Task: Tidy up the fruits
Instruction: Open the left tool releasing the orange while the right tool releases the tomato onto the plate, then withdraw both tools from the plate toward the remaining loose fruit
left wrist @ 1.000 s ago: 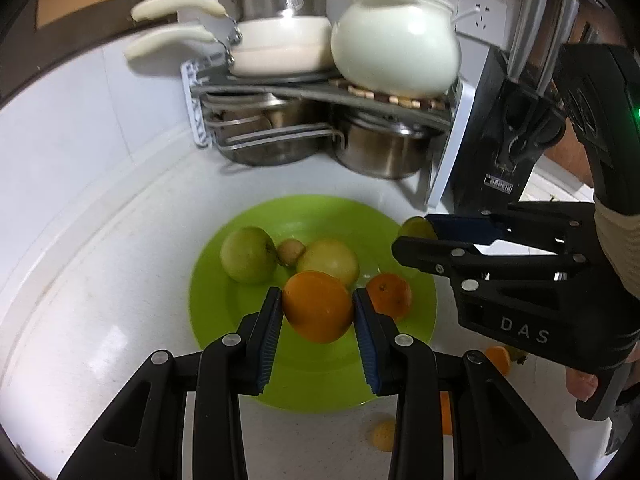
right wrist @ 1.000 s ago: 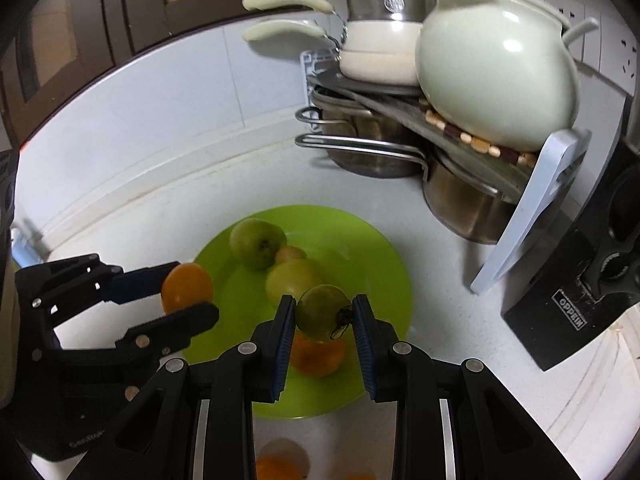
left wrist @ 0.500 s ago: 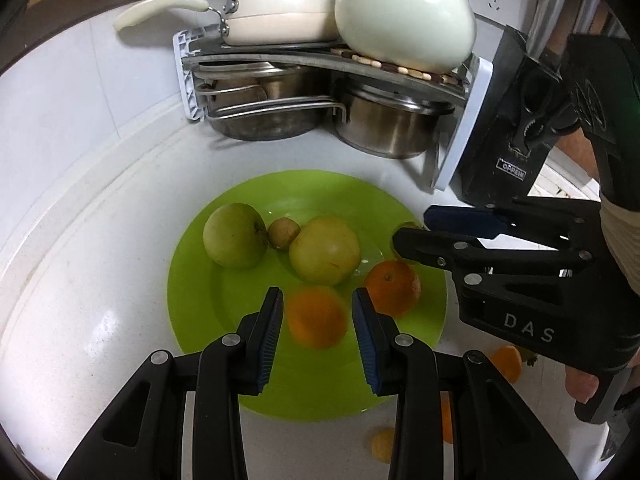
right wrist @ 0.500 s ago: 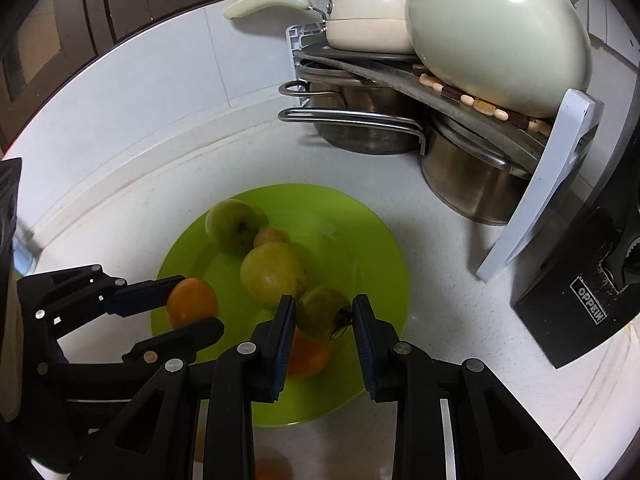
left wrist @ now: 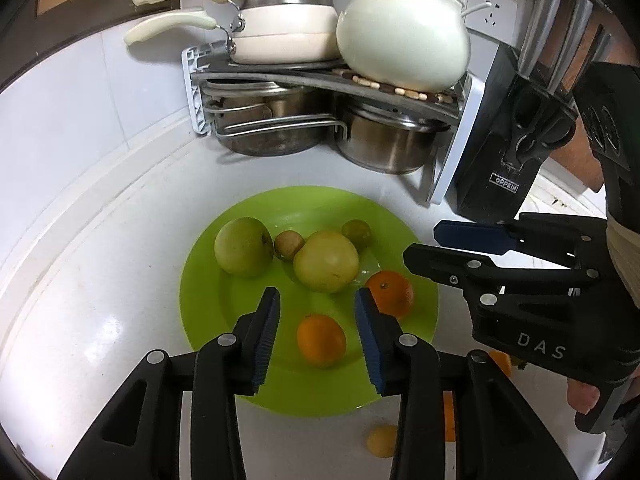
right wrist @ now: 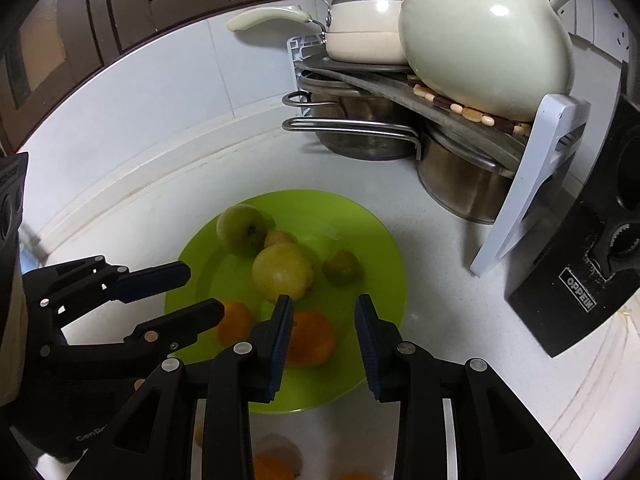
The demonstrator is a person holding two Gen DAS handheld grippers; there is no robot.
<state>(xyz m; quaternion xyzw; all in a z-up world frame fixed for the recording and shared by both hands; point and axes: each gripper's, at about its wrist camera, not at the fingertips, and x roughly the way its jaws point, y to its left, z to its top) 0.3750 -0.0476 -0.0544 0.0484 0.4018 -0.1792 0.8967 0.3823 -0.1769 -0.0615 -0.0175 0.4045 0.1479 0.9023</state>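
Left wrist view: a glossy white countertop (left wrist: 100, 320) carried a round lime-green plate (left wrist: 224, 320) holding smooth apples and oranges. The left gripper (left wrist: 316, 312) stood open above one orange (left wrist: 321, 340).

Right wrist view: the right gripper (right wrist: 322, 320) was open and empty over the plate (right wrist: 380, 264), beside steel pots (right wrist: 460, 176).

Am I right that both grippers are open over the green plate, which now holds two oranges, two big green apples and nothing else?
Not quite. Both the left gripper and right gripper are open over the green plate, with two oranges and two green apples, but the left wrist view also shows two small fruits there: a brownish one and a greenish one.
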